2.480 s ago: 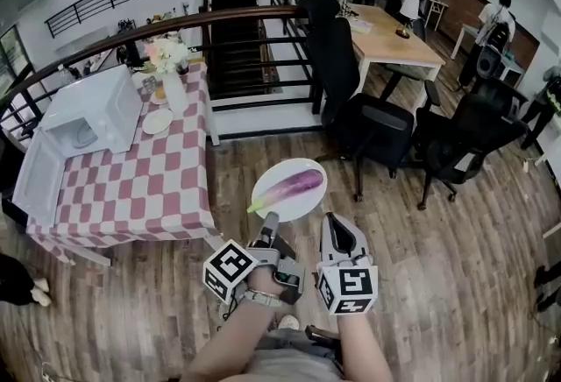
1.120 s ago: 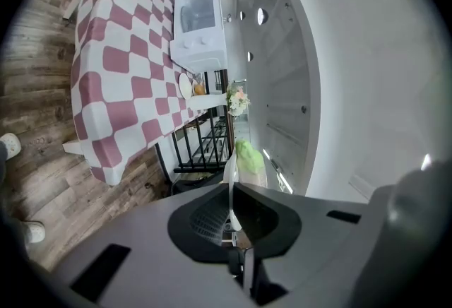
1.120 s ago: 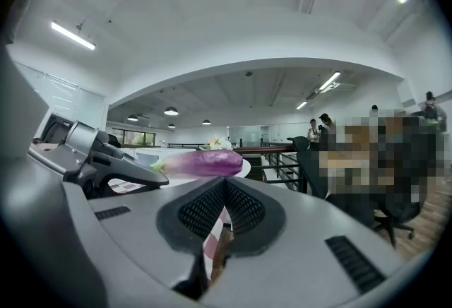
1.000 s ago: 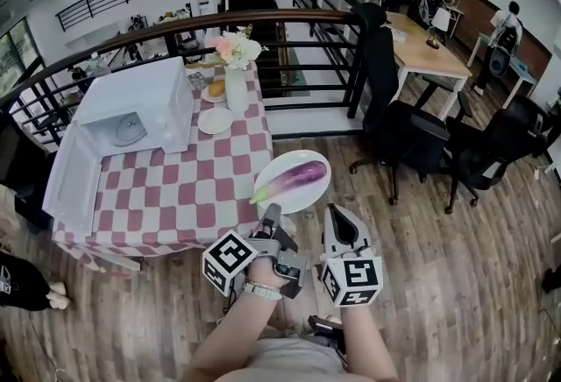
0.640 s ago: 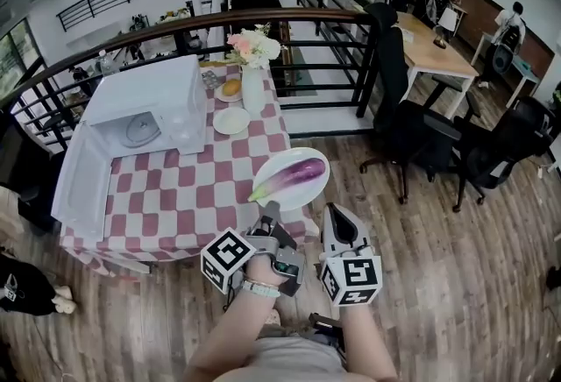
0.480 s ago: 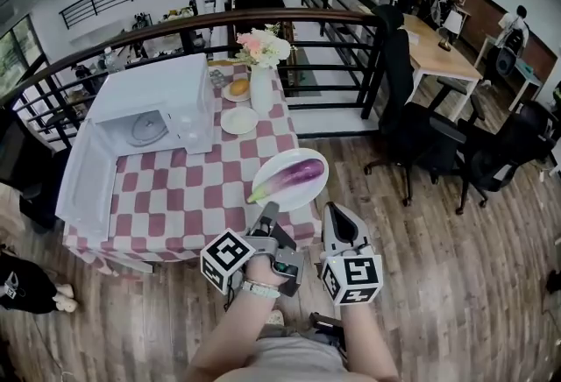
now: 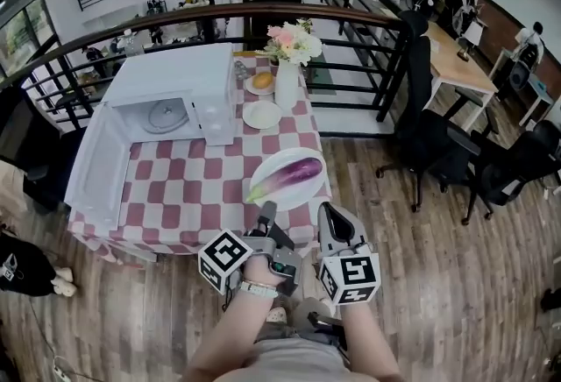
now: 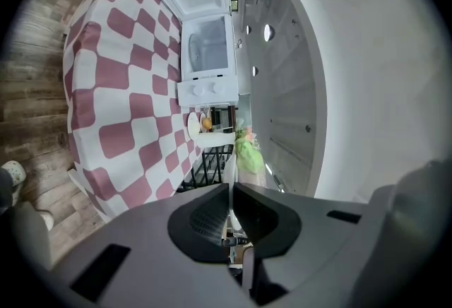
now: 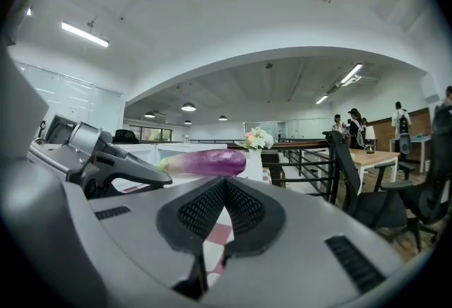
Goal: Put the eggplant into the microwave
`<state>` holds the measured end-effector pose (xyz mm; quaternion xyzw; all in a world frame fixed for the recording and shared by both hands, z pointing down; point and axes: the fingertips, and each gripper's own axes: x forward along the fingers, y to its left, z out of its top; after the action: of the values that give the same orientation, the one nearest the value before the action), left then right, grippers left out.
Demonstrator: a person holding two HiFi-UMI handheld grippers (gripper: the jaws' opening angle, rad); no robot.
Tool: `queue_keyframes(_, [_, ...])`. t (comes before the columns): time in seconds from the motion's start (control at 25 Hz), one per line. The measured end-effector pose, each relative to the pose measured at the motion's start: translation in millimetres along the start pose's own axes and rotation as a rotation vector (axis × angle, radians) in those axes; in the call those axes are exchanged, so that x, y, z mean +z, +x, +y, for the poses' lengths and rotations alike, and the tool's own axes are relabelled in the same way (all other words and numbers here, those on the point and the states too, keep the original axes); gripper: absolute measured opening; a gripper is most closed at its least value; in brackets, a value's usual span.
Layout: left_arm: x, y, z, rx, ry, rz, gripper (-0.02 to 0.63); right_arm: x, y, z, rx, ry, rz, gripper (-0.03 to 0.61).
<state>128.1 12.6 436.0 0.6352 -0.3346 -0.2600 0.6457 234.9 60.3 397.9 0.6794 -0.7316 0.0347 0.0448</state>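
Near the open microwave [image 7: 175,100], the left gripper [image 7: 265,212] clamped the plate [image 7: 298,197] bearing the eggplant [image 7: 289,174], the right gripper [image 7: 323,209] pinched closed alongside.

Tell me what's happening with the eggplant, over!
Left tongs and right tongs shut on plate. Eggplant lies on plate, not in microwave yet. Door open, path looks clear.

The plate [image 7: 289,158] rim (near side) hides behind the left gripper [image 7: 266,212].

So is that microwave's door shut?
No, the door of the microwave hangs wide open, showing the turntable inside.
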Motion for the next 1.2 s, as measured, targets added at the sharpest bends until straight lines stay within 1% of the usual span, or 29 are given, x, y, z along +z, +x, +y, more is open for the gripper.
queue_keyframes(0.56, [53,-21,8,0.025,-0.020,-0.124,0.020,5,40,51,0.145,-0.011,-0.005,0.025])
queue_keyframes(0.76, [76,-29,10,0.029,-0.019,-0.161,0.020,2,61,70,0.194,0.021,-0.005,0.025])
queue_keyframes(1.08, [132,-41,17,0.039,-0.032,-0.253,0.020,4,105,126,0.306,0.029,-0.010,0.025])
queue_keyframes(1.2, [154,-41,20,0.040,-0.034,-0.277,0.020,4,122,142,0.332,0.030,-0.006,0.025])
